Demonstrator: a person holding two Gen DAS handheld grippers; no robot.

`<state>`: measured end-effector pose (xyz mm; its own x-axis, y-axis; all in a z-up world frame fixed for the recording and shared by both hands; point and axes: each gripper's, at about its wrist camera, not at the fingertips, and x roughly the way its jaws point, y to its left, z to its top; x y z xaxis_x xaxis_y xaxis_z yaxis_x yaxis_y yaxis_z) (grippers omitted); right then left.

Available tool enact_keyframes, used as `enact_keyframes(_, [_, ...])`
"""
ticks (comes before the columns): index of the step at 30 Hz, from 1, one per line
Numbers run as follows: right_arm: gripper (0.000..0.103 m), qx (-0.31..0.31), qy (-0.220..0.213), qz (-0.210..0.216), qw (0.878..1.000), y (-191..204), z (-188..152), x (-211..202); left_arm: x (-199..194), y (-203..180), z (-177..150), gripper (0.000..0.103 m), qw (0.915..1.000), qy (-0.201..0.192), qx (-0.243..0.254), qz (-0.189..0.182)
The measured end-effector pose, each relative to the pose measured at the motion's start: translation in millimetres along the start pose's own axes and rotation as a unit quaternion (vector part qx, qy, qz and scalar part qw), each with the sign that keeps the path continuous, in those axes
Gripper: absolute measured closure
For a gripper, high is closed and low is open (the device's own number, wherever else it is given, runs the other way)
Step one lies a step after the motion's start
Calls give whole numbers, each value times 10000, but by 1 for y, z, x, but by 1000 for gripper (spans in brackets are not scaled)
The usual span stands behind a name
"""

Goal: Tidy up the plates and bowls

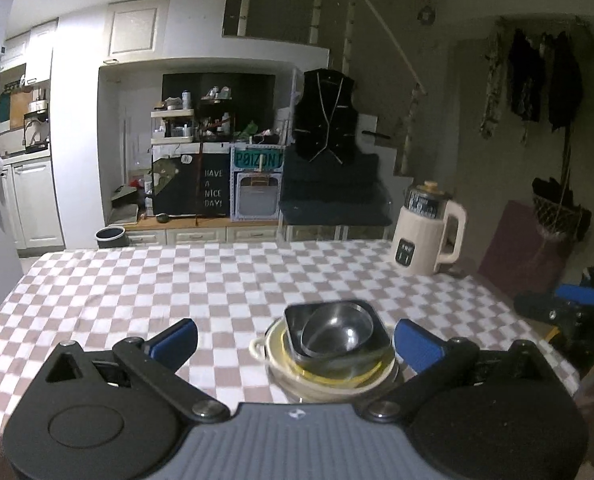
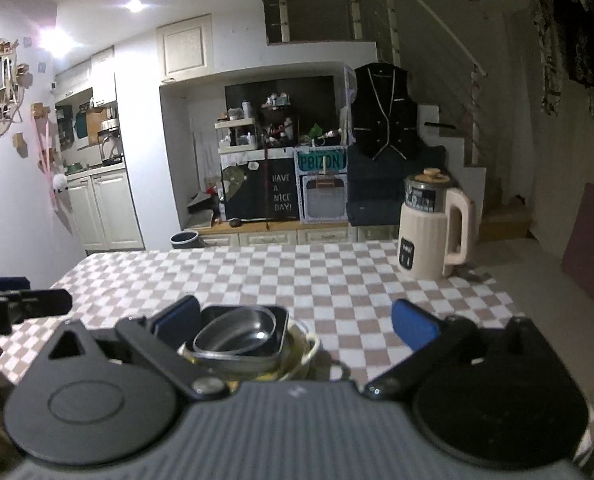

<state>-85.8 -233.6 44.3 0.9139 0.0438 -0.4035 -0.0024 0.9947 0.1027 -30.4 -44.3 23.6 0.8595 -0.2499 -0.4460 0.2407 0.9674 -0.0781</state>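
Low in the centre of both views, we have the round steel bowl (image 1: 337,334) nested in a square steel dish (image 1: 371,322) on a cream handled bowl (image 1: 275,354), one compact stack on the checkered bench (image 1: 177,280). Our left tool (image 1: 295,340) and right tool (image 2: 295,324) both stand open, gripping nothing.

My left gripper's (image 1: 295,340) body hides the near rim of the cream dish (image 1: 329,380) under the stacked metal bowls (image 1: 337,334); how many pieces lie between them I cannot tell. From my right gripper (image 2: 295,326), its left finger (image 2: 177,320) covers the stack's (image 2: 245,336) left side. The frame edge cuts my other gripper to a dark sliver (image 2: 21,308). The kettle's (image 1: 429,232) label is too small to read
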Motion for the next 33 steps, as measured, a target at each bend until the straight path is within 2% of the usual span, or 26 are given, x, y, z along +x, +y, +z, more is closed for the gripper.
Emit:
enact_keyframes(3, [0, 9, 25, -65, 10000, 1, -16, -7, -5, 2, -15, 0, 10000, 57, 6, -27])
enact_keyframes(8, [0, -94, 96, -247, 9996, 7, -34, -12, -7, 5, -38, 0, 9997, 178, -42, 146])
enact_keyframes(14, [0, -196, 235, -274, 9992, 11, -50, -8, -7, 13, -50, 0, 9995, 136, -78, 259])
enact_keyframes(33, [0, -314, 105, -377, 9987, 12, -64, -1, 1, 13, -70, 0, 9993, 232, 86, 293])
